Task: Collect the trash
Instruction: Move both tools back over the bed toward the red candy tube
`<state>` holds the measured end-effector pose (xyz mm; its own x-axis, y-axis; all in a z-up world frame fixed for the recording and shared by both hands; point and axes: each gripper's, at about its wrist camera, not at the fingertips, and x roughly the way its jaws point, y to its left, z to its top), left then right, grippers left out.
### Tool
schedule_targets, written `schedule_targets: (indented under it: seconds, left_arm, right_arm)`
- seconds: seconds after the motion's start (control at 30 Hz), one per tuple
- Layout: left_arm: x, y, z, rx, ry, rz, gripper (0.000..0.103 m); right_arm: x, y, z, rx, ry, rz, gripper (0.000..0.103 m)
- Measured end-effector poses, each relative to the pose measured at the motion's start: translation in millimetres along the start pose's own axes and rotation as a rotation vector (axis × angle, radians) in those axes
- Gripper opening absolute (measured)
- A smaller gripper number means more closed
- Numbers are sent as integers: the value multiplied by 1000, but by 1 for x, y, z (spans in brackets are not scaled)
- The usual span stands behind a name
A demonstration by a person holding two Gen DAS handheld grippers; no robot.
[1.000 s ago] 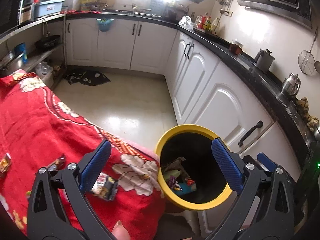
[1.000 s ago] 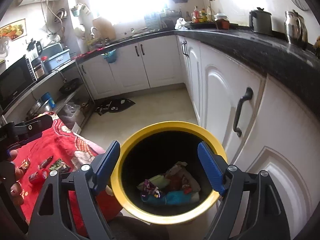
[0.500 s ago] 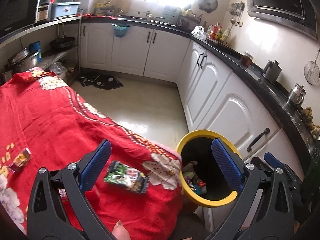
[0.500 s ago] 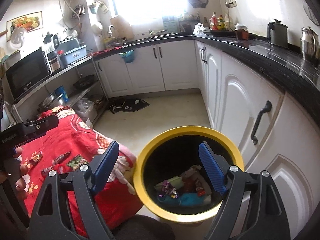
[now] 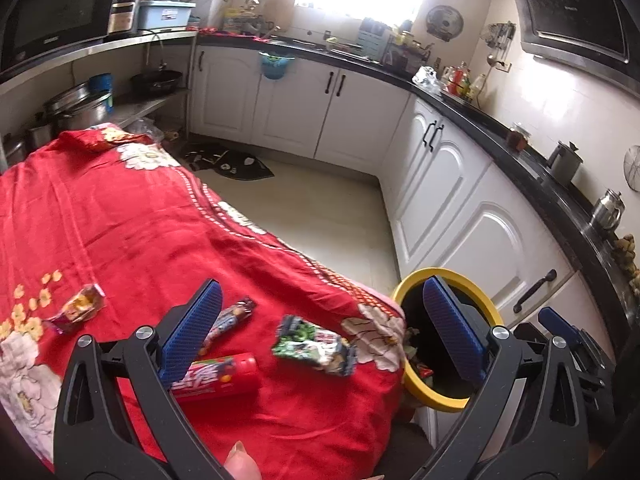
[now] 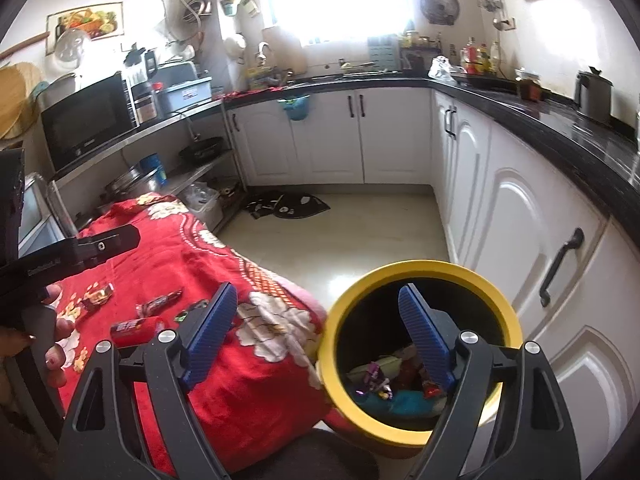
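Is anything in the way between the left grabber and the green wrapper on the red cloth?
Nothing visible. The left gripper is open, and the green wrapper lies flat on the cloth right between its fingers.

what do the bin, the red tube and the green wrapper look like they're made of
Bin: probably plastic, smooth yellow rim with a dull sheen, dark inside.
Red tube: printed, glossy shell, likely cardboard or plastic; hard to tell.
Green wrapper: thin crinkled printed film, creased and slightly shiny.
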<state>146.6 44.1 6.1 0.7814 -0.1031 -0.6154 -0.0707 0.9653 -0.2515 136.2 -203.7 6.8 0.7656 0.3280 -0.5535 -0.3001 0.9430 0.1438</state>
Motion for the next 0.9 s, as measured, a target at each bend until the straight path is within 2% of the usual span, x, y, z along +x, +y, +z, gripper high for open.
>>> schedule_targets:
  seconds: [0.5,0.9]
  left_arm:
    - [-17,59,-4,-48,-3,81,92]
    - [-20,81,-10,-26,20,112,92]
  right_arm:
    - [21,52,-1,-143,63,92,81]
    - [54,83,-5,-216,133,156,81]
